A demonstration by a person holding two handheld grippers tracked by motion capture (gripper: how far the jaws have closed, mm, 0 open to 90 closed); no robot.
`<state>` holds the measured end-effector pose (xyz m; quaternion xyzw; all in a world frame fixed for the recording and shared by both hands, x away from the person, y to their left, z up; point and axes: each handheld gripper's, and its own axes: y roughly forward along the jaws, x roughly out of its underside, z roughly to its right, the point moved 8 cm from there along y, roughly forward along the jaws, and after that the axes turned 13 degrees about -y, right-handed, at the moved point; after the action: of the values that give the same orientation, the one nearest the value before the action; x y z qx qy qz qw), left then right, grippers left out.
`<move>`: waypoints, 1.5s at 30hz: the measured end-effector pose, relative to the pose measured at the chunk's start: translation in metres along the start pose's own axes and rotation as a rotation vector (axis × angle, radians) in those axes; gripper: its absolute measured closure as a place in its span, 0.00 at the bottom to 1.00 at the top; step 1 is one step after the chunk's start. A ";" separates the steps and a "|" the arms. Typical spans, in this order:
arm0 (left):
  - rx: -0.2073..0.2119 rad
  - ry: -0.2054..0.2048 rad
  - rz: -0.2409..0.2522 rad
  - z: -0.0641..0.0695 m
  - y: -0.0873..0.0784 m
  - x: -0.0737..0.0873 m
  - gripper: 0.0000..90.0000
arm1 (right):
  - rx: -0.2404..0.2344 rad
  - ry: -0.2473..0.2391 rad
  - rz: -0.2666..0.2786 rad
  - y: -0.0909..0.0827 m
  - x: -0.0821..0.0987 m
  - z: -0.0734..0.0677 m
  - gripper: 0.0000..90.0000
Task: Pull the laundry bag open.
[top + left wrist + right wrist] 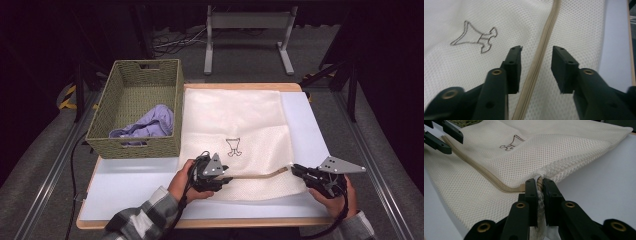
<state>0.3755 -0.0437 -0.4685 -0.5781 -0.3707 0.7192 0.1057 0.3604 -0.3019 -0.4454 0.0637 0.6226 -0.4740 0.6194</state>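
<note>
The right gripper [539, 185] is pinching the corner of the cream mesh zippered laundry bag [235, 125] lying flat on the white table [130, 190]; the left gripper [536, 58], jaws parted, is straddling the tan zipper [541, 52] untouched; likely needing the slider next.

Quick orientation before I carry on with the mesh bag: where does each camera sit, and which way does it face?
High view: above the near table edge, looking forward and down on the mesh bag and basket; both forearms and tongs show.
Left gripper view: rides the left tongs, open astride the zipper.
Right gripper view: rides the right tongs, shut on the bag's zipper end, facing across the bag.
All three views share the bag's zipper and printed figure.
</note>
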 end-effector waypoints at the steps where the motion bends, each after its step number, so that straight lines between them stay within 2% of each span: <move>1: 0.008 0.000 0.001 0.002 0.003 -0.003 0.75 | 0.001 -0.001 0.001 0.000 0.000 0.000 0.92; 3: 0.017 0.023 -0.001 0.006 0.011 -0.010 0.76 | -0.001 -0.002 0.005 -0.001 -0.001 0.000 0.92; 6: 0.039 0.037 -0.001 0.011 0.022 -0.019 0.78 | -0.003 -0.002 0.008 -0.001 -0.002 -0.001 0.92; 11: 0.050 0.059 -0.011 0.020 0.038 -0.033 0.77 | -0.007 -0.001 0.013 -0.001 -0.003 -0.001 0.92; 17: 0.087 0.072 -0.015 0.031 0.056 -0.049 0.84 | -0.007 -0.005 0.013 -0.001 -0.004 -0.002 0.92; 19: 0.094 0.100 -0.025 0.036 0.063 -0.054 0.88 | -0.007 -0.008 0.015 -0.002 -0.005 -0.002 0.92; 23: 0.100 0.112 -0.036 0.043 0.077 -0.062 0.89 | -0.010 -0.010 0.023 -0.003 -0.006 -0.003 0.92; 32: 0.100 0.091 -0.041 0.046 0.096 -0.070 0.85 | -0.031 -0.005 0.041 -0.004 -0.008 -0.006 0.92; 41: 0.118 0.072 -0.021 0.047 0.101 -0.075 0.84 | -0.062 0.011 0.050 -0.003 -0.009 -0.010 0.93; 45: 0.126 0.071 -0.002 0.051 0.100 -0.081 0.87 | -0.064 0.004 0.050 -0.002 -0.009 -0.011 0.93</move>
<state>0.3814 -0.1822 -0.4700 -0.5951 -0.3212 0.7200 0.1558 0.3529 -0.2908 -0.4390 0.0603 0.6369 -0.4382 0.6315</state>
